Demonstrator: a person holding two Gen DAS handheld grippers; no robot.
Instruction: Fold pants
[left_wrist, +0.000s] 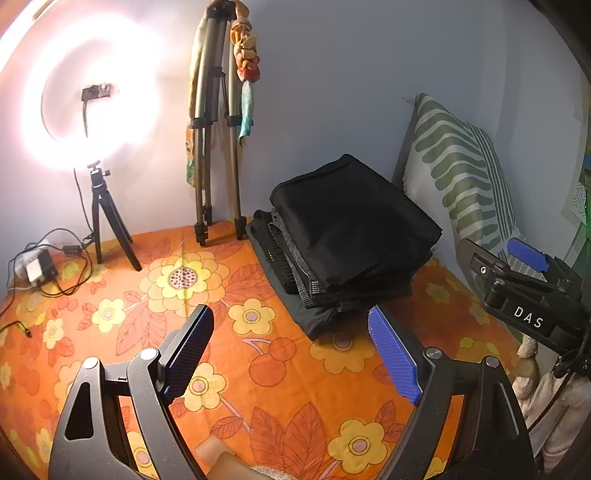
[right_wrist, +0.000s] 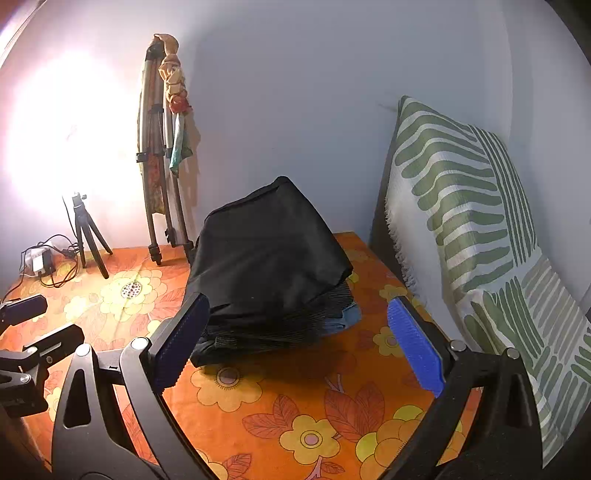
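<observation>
A stack of folded pants (left_wrist: 347, 240) lies on the orange flowered bedsheet (left_wrist: 229, 332), black pair on top, grey and dark ones below. It also shows in the right wrist view (right_wrist: 266, 266), with a bit of blue denim at its lower right. My left gripper (left_wrist: 291, 350) is open and empty, hovering over the sheet just in front of the stack. My right gripper (right_wrist: 295, 343) is open and empty, right in front of the stack; it shows at the right edge of the left wrist view (left_wrist: 524, 280).
A bright ring light on a small tripod (left_wrist: 92, 110) stands at the back left with cables and a charger (left_wrist: 40, 269). A folded tripod (left_wrist: 214, 147) leans on the wall. A green-striped pillow (right_wrist: 472, 229) stands at the right.
</observation>
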